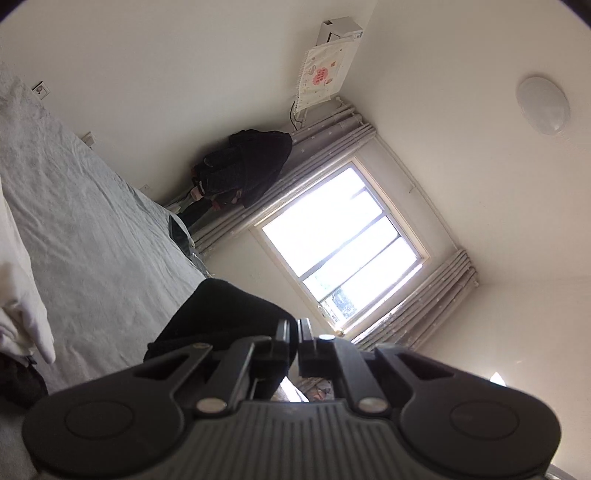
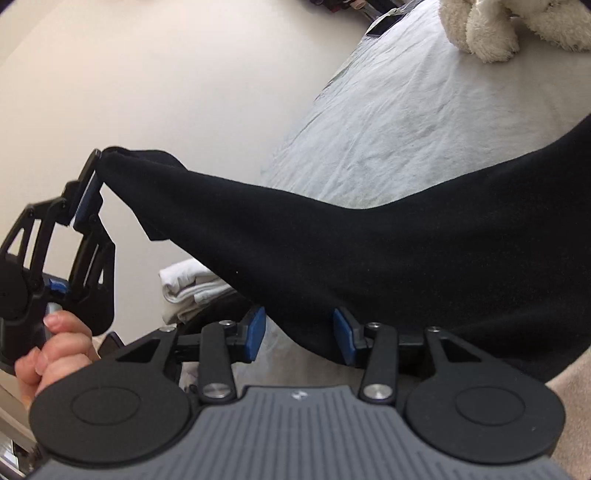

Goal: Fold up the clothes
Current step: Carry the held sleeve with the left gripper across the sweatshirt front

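A black garment [image 2: 332, 251] hangs stretched in the air above the bed. In the right wrist view my left gripper [image 2: 91, 173] is shut on one corner of it at the far left, and a hand [image 2: 55, 347] holds that gripper's handle. In the left wrist view the left gripper [image 1: 294, 332] has its fingers pressed together with the black garment [image 1: 221, 321] trailing away to the left. My right gripper [image 2: 299, 336] is open under the cloth's lower edge. That edge sags between its blue pads [image 2: 255, 332], and the pads are not closed on it.
A pale sheet covers the bed [image 2: 406, 110] below the garment. Folded white clothes [image 2: 188, 288] lie near the left gripper, and a cream plush toy [image 2: 509, 26] sits at the far end. A bright window [image 1: 343, 240] with curtains and dark hanging clothes [image 1: 243, 166] are beyond.
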A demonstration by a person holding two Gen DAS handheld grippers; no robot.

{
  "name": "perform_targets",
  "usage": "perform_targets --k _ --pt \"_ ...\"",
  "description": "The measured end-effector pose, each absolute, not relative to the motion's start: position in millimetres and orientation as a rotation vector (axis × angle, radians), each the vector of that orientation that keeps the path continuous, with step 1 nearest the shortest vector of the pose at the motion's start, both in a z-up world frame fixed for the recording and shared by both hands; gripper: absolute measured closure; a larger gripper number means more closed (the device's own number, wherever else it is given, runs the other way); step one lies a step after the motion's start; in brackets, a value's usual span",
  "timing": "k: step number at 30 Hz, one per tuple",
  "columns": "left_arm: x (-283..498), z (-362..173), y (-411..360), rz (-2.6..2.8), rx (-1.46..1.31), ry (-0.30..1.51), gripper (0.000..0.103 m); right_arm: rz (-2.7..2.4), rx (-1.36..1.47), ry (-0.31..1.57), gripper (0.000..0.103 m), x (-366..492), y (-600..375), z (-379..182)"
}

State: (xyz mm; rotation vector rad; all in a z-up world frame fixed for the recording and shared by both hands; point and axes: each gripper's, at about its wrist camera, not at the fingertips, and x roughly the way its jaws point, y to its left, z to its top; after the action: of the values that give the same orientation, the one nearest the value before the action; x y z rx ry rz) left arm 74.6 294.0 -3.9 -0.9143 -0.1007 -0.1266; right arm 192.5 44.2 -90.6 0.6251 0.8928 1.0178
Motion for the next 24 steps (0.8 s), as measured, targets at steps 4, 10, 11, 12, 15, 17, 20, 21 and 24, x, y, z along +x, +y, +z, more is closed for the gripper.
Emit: perform_targets --k 4,10,11,12,15,17,20,21,24 --pt "88.8 -1.4 282.8 -0.192 -0.893 -0.052 0.099 0.929 0.708 0.858 0.052 188.4 10.5 -78.9" --pt "104.9 -2.0 254.2 -0.269 -0.823 0.044 0.099 0.783 0.771 0.809 0.050 165.0 -55.5 -56.4" --pt "107.1 -1.8 249.3 -0.282 -0.810 0.060 0.099 0.763 0.783 0.800 0.049 159.2 -66.2 -52.6" --pt "109.0 -1.5 244.4 -0.295 -0.797 0.077 0.099 0.743 0.795 0.790 0.049 153.4 -76.9 -48.7" --pt "113.1 -4.5 230.2 -0.335 -0.776 0.135 0.099 0.679 0.816 0.765 0.049 135.5 -107.2 -38.0" --pt "116.0 -6.0 220.8 -0.368 -0.761 0.171 0.099 0.637 0.833 0.752 0.048 124.0 -124.8 -33.2" --pt "117.3 -9.3 207.4 -0.414 -0.739 0.219 0.099 0.589 0.879 0.754 0.048 112.8 -143.8 -32.9" --pt "117.5 -10.4 203.0 -0.428 -0.730 0.234 0.099 0.580 0.890 0.758 0.048 111.3 -146.8 -36.0" --pt "117.7 -13.6 190.3 -0.466 -0.698 0.276 0.099 0.550 0.922 0.768 0.047 106.7 -155.7 -45.6"
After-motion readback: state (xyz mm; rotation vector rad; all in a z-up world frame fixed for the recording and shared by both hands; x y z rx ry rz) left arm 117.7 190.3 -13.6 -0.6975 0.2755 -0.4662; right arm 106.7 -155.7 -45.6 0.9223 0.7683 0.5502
